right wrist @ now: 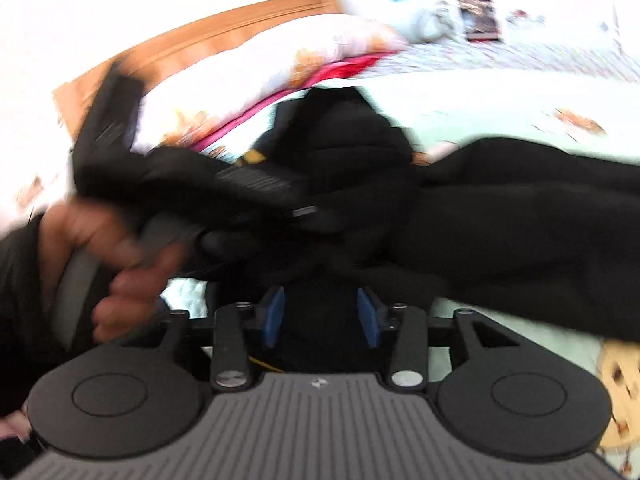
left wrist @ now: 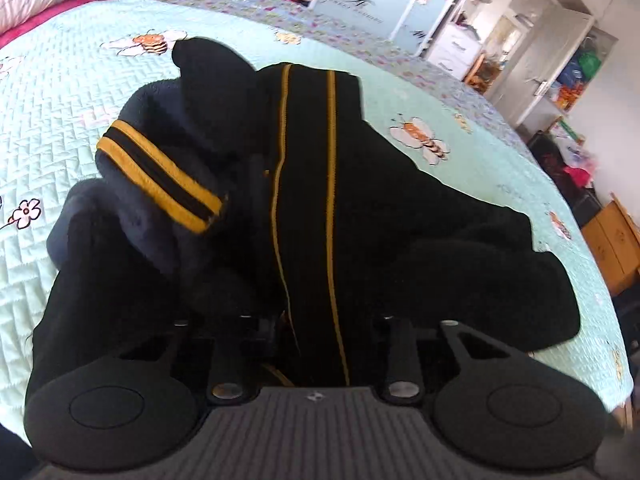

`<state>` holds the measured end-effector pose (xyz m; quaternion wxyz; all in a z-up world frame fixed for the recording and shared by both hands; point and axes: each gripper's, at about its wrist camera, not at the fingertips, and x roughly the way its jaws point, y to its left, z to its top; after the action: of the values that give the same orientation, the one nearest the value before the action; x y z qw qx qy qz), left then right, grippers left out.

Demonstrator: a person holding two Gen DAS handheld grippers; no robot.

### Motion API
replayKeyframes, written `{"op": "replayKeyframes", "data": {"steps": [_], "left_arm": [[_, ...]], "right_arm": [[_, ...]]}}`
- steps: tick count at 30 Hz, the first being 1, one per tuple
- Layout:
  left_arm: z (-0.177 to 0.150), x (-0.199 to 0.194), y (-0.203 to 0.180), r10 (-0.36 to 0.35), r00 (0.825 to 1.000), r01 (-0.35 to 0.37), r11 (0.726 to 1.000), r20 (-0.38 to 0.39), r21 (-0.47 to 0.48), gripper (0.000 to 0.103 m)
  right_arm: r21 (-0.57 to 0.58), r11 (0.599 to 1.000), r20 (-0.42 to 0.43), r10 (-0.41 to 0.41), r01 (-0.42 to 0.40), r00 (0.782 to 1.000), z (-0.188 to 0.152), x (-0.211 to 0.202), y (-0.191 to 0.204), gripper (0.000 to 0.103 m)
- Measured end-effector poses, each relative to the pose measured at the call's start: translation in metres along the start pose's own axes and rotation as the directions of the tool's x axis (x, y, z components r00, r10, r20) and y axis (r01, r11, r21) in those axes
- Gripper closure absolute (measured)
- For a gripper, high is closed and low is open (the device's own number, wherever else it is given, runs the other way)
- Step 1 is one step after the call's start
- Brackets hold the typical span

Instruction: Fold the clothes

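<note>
Black garment (left wrist: 320,184) with yellow stripes lies bunched on the mint quilted bedspread (left wrist: 60,92), a striped cuff (left wrist: 160,176) on its left part. Left gripper (left wrist: 316,320) sits at the garment's near edge; fabric covers its fingers, so their state cannot be told. Right gripper (right wrist: 322,316), also at the garment's near edge: blue pads (right wrist: 276,316) parted, dark fabric between them, grip not evident. A hand (right wrist: 100,256) left of the garment holds the other tool. Right view blurred.

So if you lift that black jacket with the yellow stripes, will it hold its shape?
Probably not: the black jacket lies crumpled in soft folds on the quilt, so it should droop. Its fleecy lining suggests bulk and some grip.
</note>
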<state>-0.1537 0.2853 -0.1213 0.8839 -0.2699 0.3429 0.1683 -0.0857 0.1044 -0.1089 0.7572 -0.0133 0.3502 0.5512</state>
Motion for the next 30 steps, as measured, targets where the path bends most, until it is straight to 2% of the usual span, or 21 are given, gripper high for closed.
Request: {"op": "replayKeyframes", "data": {"steps": [4, 6, 8, 10, 12, 14, 19, 25, 30], "left_arm": [[-0.023, -0.002, -0.021, -0.063, 0.998, 0.065, 0.992, -0.021, 0.112, 0.071], [-0.035, 0.007, -0.027, -0.053, 0.997, 0.059, 0.991, -0.057, 0.121, 0.071], [-0.045, 0.018, -0.035, -0.049, 0.994, 0.063, 0.988, -0.099, 0.140, 0.071], [-0.055, 0.026, -0.043, -0.055, 0.991, 0.076, 0.981, -0.122, 0.178, 0.070], [-0.063, 0.030, -0.050, -0.035, 0.992, 0.063, 0.969, -0.121, 0.239, 0.070], [-0.064, 0.030, -0.048, -0.035, 0.992, 0.064, 0.968, -0.120, 0.244, 0.069], [-0.066, 0.030, -0.035, -0.071, 0.991, 0.094, 0.973, -0.116, 0.211, 0.066], [-0.072, 0.024, -0.037, -0.085, 0.990, 0.107, 0.972, -0.110, 0.211, 0.066], [-0.072, 0.022, -0.029, -0.116, 0.987, 0.135, 0.973, -0.110, 0.186, 0.066]], "right_arm": [[0.192, 0.979, 0.036, -0.076, 0.068, 0.996, 0.001, -0.012, -0.037, 0.055], [0.306, 0.949, 0.047, -0.088, 0.070, 0.995, 0.004, -0.017, -0.053, 0.055], [0.373, 0.926, 0.071, -0.082, 0.050, 0.994, 0.011, -0.022, -0.060, 0.055], [0.374, 0.927, 0.110, -0.072, 0.026, 0.991, 0.022, -0.028, -0.055, 0.051], [0.345, 0.939, 0.146, -0.045, -0.008, 0.988, 0.037, -0.029, -0.044, 0.038], [0.309, 0.950, 0.176, -0.010, -0.046, 0.984, 0.053, -0.027, -0.032, 0.030], [0.247, 0.962, 0.160, 0.076, -0.114, 0.984, 0.099, 0.021, -0.005, 0.030], [0.269, 0.960, 0.044, 0.068, -0.077, 0.997, 0.144, 0.099, 0.005, 0.030], [0.193, 0.981, -0.023, -0.021, 0.025, 1.000, 0.140, 0.143, 0.011, 0.029]]}}
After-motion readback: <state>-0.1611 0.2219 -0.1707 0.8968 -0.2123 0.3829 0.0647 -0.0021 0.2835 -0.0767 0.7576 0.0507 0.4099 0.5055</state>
